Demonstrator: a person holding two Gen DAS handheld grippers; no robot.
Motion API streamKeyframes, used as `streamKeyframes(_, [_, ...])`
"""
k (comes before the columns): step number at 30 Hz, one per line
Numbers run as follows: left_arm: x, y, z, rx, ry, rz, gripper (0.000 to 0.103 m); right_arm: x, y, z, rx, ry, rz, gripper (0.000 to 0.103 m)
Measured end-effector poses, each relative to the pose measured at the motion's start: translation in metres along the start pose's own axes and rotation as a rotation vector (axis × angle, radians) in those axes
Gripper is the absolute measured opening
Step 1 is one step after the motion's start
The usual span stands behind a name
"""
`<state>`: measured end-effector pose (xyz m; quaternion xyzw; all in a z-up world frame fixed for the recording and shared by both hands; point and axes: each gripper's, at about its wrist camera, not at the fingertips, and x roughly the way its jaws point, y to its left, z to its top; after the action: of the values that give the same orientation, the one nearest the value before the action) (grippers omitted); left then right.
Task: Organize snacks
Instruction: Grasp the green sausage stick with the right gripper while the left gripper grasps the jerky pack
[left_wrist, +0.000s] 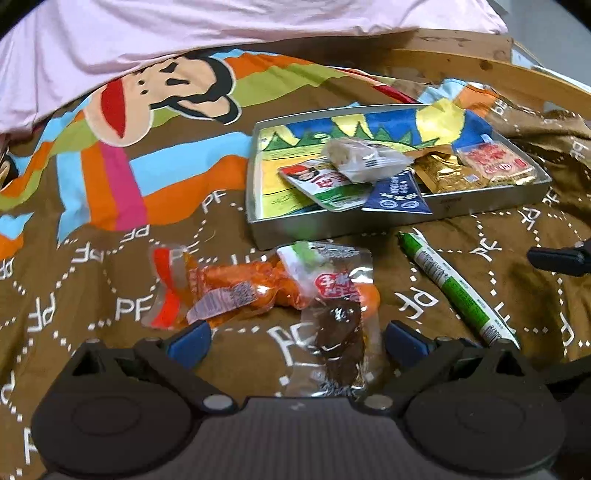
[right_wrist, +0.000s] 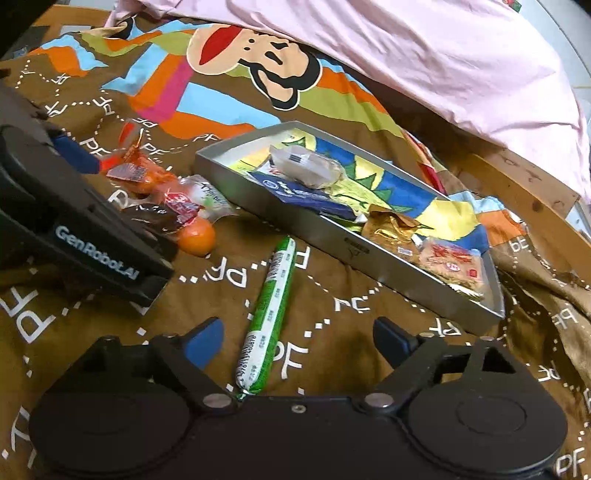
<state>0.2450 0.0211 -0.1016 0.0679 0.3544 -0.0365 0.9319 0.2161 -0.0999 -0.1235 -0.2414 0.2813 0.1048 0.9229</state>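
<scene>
My left gripper (left_wrist: 298, 339) hangs open over a clear packet with a dark snack (left_wrist: 340, 343), which lies between the blue pads untouched. An orange packet (left_wrist: 221, 291) lies just left of it. My right gripper (right_wrist: 298, 339) is open too, with a green sausage stick (right_wrist: 269, 306) lying on the cloth between its fingers, nearer the left one. Behind both sits a silver tin tray (left_wrist: 399, 214) holding a white wrapped cake (left_wrist: 364, 158), a blue packet (left_wrist: 397, 194), a gold packet (left_wrist: 443, 173) and a red-yellow packet (left_wrist: 495, 162).
Everything rests on a brown cartoon-print bedspread (left_wrist: 122, 221) with a pink sheet (left_wrist: 184, 33) bunched behind. A wooden bed frame (left_wrist: 480, 70) curves past the tray. In the right wrist view the left gripper's black housing (right_wrist: 92, 236) fills the left side beside an orange ball (right_wrist: 197, 236).
</scene>
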Motion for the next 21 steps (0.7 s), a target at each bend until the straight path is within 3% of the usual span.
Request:
streamKeyframes(2, [0.000,-0.003,0.000,0.013,-0.009,-0.001,0.097,0.003,-0.004,-0.001,0.027,0.003,0.026,0.076])
streamKeyframes(4, [-0.002,-0.005,0.000,0.033,-0.029,-0.003,0.084,0.006,-0.010,0.001,0.078,0.021,0.052,0.055])
streamKeyframes(9, [-0.003,-0.020,0.001,0.099,0.001,-0.036,0.066,0.003,-0.012,0.008,0.127,0.053,0.113,0.022])
streamKeyframes(11, [-0.003,-0.022,0.000,0.101,0.016,-0.026,0.062,0.000,-0.010,0.008,0.113,0.060,0.117,0.019])
streamKeyframes(13, [-0.005,-0.018,0.001,0.078,0.022,-0.035,0.051,-0.005,-0.010,0.006,0.110,0.065,0.126,0.019])
streamKeyframes(21, [-0.026,-0.002,0.004,-0.042,0.062,-0.077,0.050,-0.029,-0.021,-0.001,0.174,0.145,0.206,0.020])
